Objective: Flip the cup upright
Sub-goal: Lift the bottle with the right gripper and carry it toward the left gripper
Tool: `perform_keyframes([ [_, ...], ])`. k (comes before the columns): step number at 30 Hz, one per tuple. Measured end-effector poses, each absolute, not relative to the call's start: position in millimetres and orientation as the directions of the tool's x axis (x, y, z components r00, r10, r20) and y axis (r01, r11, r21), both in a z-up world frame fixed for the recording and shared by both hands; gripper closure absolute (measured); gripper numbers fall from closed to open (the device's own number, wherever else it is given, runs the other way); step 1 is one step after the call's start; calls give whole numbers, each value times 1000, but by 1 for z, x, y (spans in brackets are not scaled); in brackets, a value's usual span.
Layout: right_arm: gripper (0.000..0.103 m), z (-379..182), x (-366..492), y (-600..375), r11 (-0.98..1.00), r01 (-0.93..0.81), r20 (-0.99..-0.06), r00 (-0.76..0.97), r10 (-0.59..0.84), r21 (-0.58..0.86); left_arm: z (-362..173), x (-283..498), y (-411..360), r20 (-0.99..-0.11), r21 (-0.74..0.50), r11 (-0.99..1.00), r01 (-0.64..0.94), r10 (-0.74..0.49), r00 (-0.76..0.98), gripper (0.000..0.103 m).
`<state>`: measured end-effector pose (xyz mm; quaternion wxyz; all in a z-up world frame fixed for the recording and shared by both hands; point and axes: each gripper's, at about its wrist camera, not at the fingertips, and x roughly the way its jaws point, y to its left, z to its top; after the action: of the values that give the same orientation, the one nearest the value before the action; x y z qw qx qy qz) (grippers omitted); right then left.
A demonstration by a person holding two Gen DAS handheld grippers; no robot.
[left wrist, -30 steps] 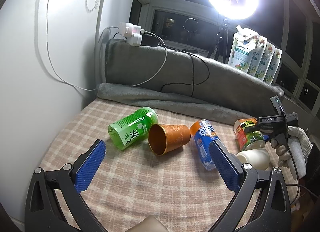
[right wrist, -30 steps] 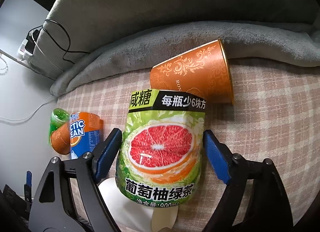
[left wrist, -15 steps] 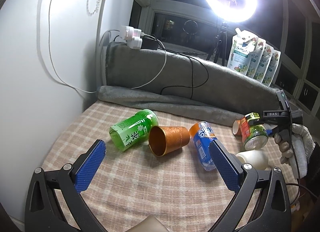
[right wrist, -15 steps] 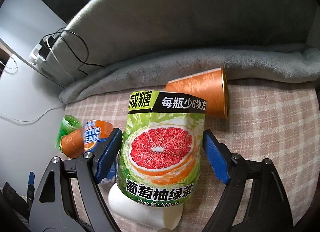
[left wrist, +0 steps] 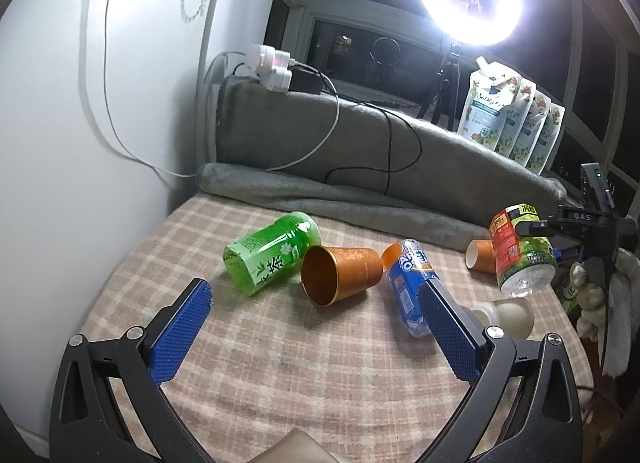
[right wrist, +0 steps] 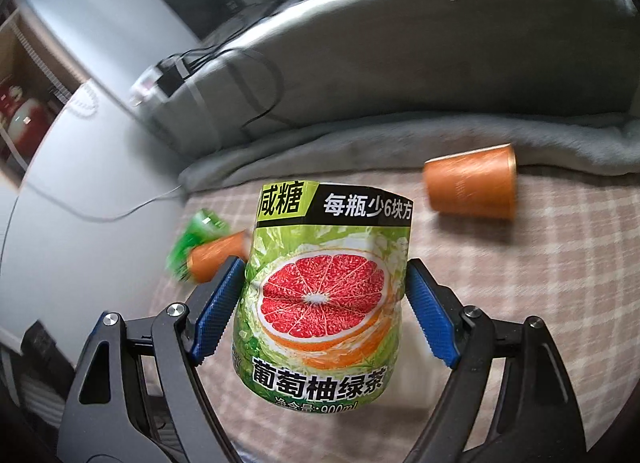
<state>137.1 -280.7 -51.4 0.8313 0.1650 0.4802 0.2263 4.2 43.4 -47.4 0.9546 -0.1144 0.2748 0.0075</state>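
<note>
My right gripper (right wrist: 326,299) is shut on a grapefruit green tea bottle (right wrist: 326,291) and holds it in the air, tilted, above the checked table; it also shows in the left wrist view (left wrist: 520,247). An orange paper cup (left wrist: 340,273) lies on its side mid-table, mouth toward me, between a green tea bottle (left wrist: 268,253) and a blue Arctic Ocean bottle (left wrist: 406,283). A second orange cup (right wrist: 472,187) lies on its side near the grey blanket, also in the left wrist view (left wrist: 480,255). My left gripper (left wrist: 316,327) is open and empty, short of the middle cup.
A white cup (left wrist: 506,313) lies on its side at the table's right. A rolled grey blanket (left wrist: 340,199) borders the far edge, with cables and a power strip (left wrist: 276,67) on it. A white wall (left wrist: 80,143) stands at left. Refill pouches (left wrist: 512,115) stand far right.
My right gripper has lifted the grapefruit bottle off the table and tilted it. The left gripper stays open and has barely moved.
</note>
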Motion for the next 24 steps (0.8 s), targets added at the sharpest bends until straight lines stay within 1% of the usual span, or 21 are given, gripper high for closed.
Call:
perform_keyframes([
  [6,19,-59,116,-249,801,-262,-706,378,599,538,-51,6,49,-549,-244,967,-70,-79,832,1],
  [13,19,-90,91,-216,747,-268,-700,262,664,608,-57,7,54,-574,-265,962,-70,-99,812,1],
  [19,19,-120,78,-192,725,-239,-705,176,687,646,-64,9,56,-600,-294,954,-59,-136,788,1],
  [24,19,-127,79,-184,725,-212,-715,136,686,655,-68,10,55,-617,-308,950,-49,-160,771,1],
])
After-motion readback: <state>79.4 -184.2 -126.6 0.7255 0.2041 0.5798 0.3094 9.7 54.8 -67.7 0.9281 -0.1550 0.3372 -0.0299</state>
